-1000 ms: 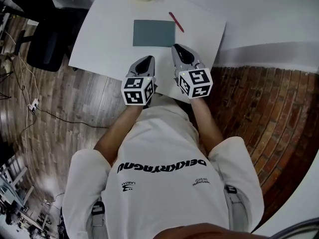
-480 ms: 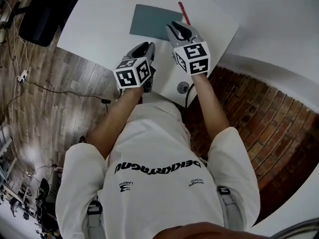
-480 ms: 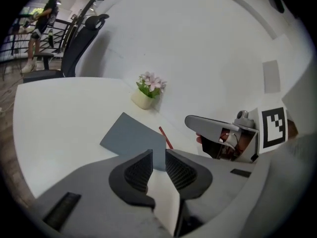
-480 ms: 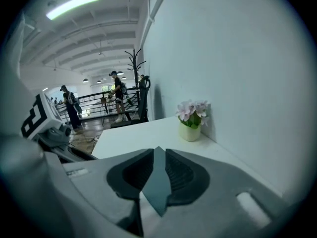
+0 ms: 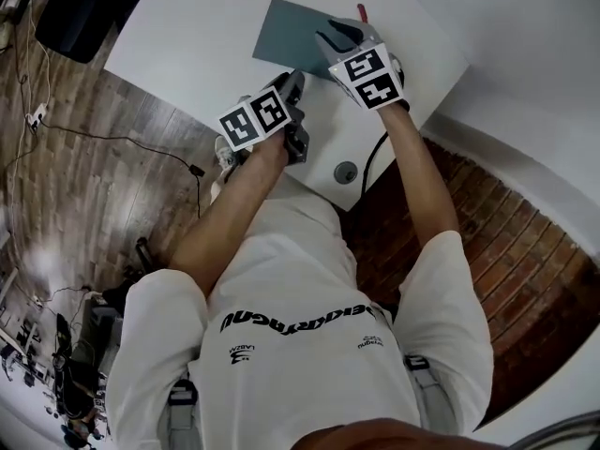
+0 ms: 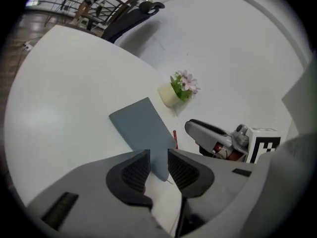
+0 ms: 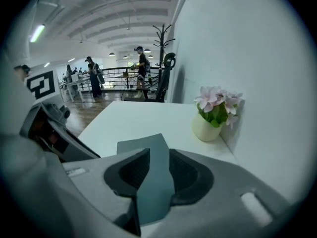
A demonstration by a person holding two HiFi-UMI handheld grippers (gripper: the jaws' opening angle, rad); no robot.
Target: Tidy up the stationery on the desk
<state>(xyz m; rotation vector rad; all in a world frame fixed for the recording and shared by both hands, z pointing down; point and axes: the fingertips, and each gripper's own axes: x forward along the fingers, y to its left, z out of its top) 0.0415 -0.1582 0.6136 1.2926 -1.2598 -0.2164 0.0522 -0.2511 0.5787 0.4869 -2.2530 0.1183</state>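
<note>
The white desk (image 5: 187, 45) carries the task's things. The grey-blue notebook (image 5: 286, 34) lies flat on it near the far side, and the red pen (image 5: 362, 11) lies just beside the notebook's right edge. A small pot of pink flowers (image 6: 169, 94) stands further back by the wall.

The step in hand seems to be the approach to the notebook. To do it well, 1 jaw must probably go under an edge, because the notebook is thin and lies flat. A low, tilted entry at the corner looks safer than a push from above, which could knock the pen.

Both forearms stretch forward from the body over the near desk edge. The right one reaches further. The right gripper (image 7: 159, 155) hangs over the notebook's right part, jaws apart and grasping nothing. The left gripper (image 6: 158, 152) is near the notebook's near corner, also released and empty.
</note>
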